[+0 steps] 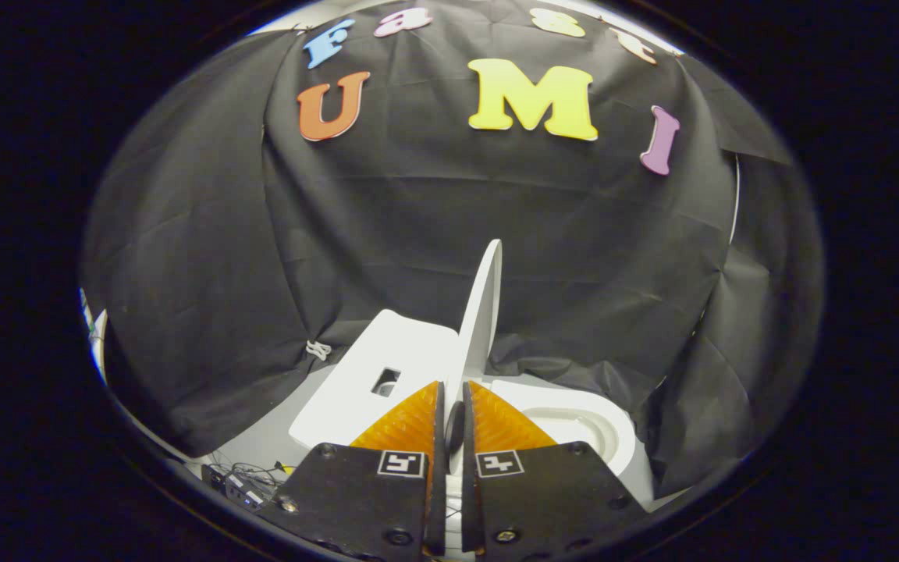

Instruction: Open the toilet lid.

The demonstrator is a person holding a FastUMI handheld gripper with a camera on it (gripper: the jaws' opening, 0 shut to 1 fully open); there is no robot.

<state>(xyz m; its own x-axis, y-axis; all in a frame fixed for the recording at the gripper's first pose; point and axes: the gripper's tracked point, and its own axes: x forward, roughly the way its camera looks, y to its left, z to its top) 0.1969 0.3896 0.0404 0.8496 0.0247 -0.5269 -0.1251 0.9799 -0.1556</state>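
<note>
Toilet point(574, 425) sits ahead against the cloth wall, bowl exposed right of the fingers, tank point(371, 382) to their left. Lid point(485, 312) stands upright, edge-on. Gripper point(453, 394) nearly closed, both fingers clamped on lid's lower edge.

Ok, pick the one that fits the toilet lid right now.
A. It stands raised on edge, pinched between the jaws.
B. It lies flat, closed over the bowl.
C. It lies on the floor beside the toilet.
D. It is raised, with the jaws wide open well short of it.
A: the lid stands up on edge above the open bowl, and the gripper has its jaws closed tight on the lid's lower edge.
</note>
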